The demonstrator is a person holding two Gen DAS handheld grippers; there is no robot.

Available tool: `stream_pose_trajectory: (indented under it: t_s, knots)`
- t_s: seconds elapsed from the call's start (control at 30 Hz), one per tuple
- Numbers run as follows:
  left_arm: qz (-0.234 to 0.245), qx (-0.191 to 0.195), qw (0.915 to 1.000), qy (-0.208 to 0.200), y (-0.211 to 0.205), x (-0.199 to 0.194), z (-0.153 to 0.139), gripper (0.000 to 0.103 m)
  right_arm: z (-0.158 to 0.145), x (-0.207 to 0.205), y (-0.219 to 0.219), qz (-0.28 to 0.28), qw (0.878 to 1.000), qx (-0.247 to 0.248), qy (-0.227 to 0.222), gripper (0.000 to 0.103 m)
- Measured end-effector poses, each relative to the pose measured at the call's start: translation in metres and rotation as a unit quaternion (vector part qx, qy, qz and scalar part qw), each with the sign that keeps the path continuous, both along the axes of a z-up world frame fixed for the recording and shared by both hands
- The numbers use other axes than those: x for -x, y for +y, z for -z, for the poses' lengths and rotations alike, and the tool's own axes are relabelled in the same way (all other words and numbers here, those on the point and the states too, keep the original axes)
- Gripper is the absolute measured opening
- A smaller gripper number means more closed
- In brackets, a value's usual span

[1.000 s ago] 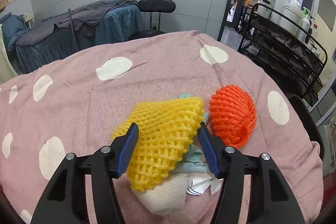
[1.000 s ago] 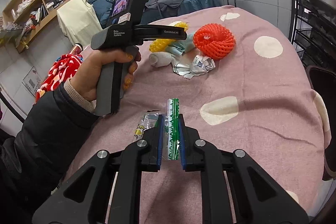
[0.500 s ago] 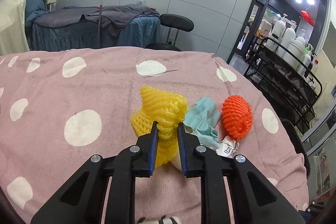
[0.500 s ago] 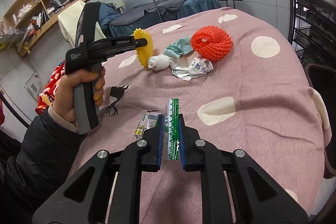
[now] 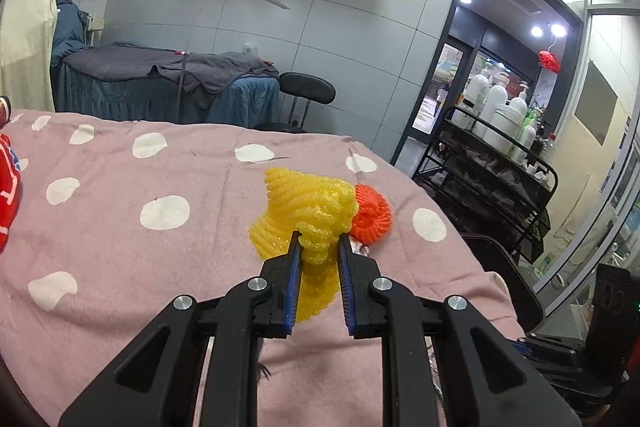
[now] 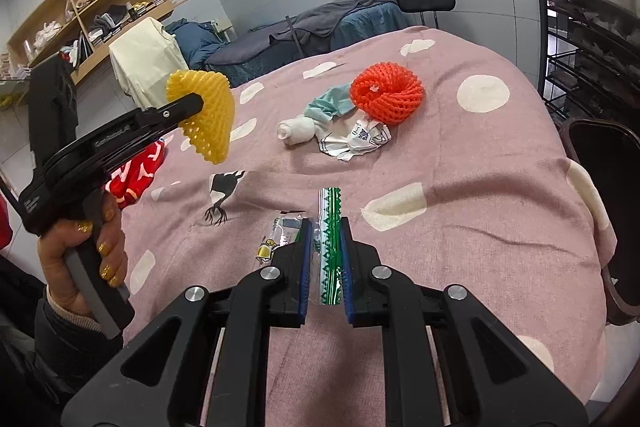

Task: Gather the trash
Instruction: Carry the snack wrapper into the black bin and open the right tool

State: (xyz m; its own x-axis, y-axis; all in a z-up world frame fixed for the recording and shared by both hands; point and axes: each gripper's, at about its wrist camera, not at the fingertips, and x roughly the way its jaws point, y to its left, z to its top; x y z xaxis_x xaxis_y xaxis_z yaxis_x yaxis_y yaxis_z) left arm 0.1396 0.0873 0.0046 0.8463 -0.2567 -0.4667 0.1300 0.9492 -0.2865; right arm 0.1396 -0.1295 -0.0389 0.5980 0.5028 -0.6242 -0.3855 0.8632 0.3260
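Left tool (image 5: 318, 242): clenched on the yellow foam net (image 5: 308, 215), lifted clear of the table (image 6: 480, 195), net hanging downward.
Right tool (image 6: 325, 229): clamped on a green-white wrapper strip (image 6: 329, 247), long axis along the fingers.
Nearby: orange foam net (image 6: 387, 93), rolled white sock (image 6: 296, 130), crumpled paper (image 6: 356, 143), small wrapper (image 6: 280, 237).
Surface: pink dotted cloth.

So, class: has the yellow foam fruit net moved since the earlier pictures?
Yes. The yellow foam fruit net, gripped in the left claw, has risen off the pink spotted cloth, up and left from the orange foam net.
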Motion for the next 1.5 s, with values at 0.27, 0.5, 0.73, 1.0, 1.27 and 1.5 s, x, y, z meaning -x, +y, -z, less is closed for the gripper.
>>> stream_pose_trajectory:
  t_s: [0.27, 0.5, 0.73, 1.0, 1.27, 1.5]
  knots:
    - [0.046, 0.004, 0.9989, -0.014, -0.038, 0.022, -0.003, 0.018, -0.007, 0.005, -0.028, 0.035, 0.999, -0.003, -0.011, 0.014]
    - [0.089, 0.006, 0.9958, -0.021, -0.074, 0.023, -0.005, 0.018, -0.011, 0.001, -0.069, 0.086, 0.996, 0.0, -0.019, 0.014]
    - [0.13, 0.008, 0.9913, -0.014, -0.107, 0.017, -0.002, 0.018, -0.013, -0.013, -0.116, 0.144, 0.989, 0.011, -0.03, 0.014]
    - [0.161, 0.002, 0.9868, -0.015, -0.134, 0.012, -0.004, 0.018, -0.011, -0.047, -0.182, 0.23, 0.972, 0.043, -0.031, 0.014]
    - [0.181, -0.006, 0.9834, -0.015, -0.154, 0.008, -0.003, 0.018, 0.028, -0.091, -0.228, 0.281, 0.957, 0.065, 0.021, 0.014]
    - [0.188, -0.007, 0.9821, -0.008, -0.162, 0.004, 0.0, 0.018, 0.065, -0.119, -0.247, 0.31, 0.945, 0.079, 0.069, 0.014]
